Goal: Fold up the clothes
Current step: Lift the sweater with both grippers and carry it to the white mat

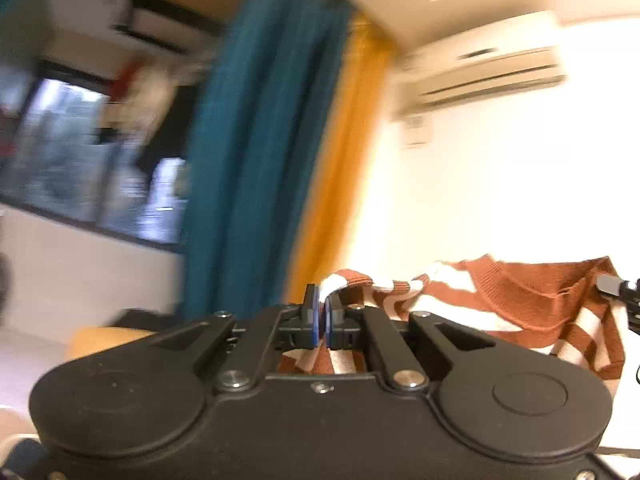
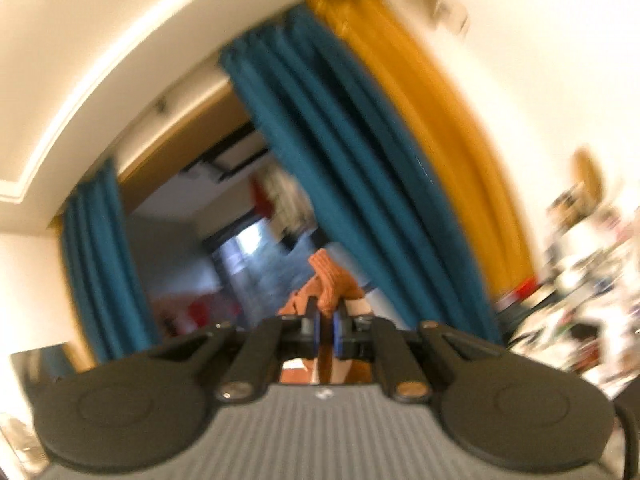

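Observation:
A rust-orange and white striped knit sweater (image 1: 516,300) hangs in the air, stretched between both grippers. My left gripper (image 1: 322,308) is shut on one edge of the sweater, white and rust fabric bunched between its blue pads. My right gripper (image 2: 326,316) is shut on a rust ribbed part of the sweater (image 2: 328,276), which sticks up above its fingertips. The tip of the right gripper shows at the right edge of the left wrist view (image 1: 618,288). Both cameras point upward at the room; the lower part of the sweater is hidden.
Teal curtain (image 1: 256,160) and mustard curtain (image 1: 344,168) hang ahead beside a dark window (image 1: 80,160). An air conditioner (image 1: 484,76) sits high on the white wall. A cluttered shelf (image 2: 580,260) is at the right in the right wrist view.

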Demonstrator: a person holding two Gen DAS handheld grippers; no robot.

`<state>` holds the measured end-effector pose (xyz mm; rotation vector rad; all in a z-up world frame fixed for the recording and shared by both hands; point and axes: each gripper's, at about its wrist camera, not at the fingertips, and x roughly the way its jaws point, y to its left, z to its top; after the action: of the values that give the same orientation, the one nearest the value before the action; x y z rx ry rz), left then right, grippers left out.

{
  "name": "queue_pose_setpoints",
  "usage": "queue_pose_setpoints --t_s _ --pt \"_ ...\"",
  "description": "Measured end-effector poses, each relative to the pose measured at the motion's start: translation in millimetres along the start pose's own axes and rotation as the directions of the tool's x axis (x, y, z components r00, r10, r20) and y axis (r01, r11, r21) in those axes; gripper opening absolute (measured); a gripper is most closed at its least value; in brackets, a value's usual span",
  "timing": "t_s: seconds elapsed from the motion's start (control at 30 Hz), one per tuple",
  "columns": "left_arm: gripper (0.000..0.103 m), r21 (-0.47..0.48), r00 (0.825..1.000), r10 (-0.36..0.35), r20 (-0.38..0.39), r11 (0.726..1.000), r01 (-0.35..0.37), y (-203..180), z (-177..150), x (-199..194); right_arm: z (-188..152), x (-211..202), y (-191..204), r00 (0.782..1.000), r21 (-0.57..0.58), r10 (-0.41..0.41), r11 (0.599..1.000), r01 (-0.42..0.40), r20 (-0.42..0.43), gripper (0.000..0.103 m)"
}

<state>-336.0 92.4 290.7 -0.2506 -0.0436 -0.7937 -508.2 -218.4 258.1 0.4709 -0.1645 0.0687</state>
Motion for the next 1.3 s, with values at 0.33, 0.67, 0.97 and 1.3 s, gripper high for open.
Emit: queue_pose_setpoints --t_s 0.33,0.67,0.97,1.3 --pt "0.003 -0.169 0.812 -0.576 0.092 0.795 0.583 -216.5 -15.5 -6.9 98.9 -267.6 26.3 0.879 -0.198 -0.370 0.877 0.437 0.300 0.007" --pt "0.003 -0.324 0.524 -0.848 0.078 0.475 0.818 -371.7 -57.2 -5.4 133.6 -437.8 76.5 0.557 -0.201 -0.639 0.543 0.815 0.530 0.007" --pt "0.003 -0.382 0.400 -0.915 -0.049 0.388 0.839 -440.7 -149.1 34.4 135.9 -505.6 6.3 0.301 -0.084 -0.826 0.298 0.951 0.477 0.006" --pt "0.003 -0.359 0.417 -0.853 -0.314 0.513 0.780 -545.9 -312.8 125.8 103.7 -536.2 -216.1 0.104 0.058 -0.967 0.120 0.991 0.234 0.007"
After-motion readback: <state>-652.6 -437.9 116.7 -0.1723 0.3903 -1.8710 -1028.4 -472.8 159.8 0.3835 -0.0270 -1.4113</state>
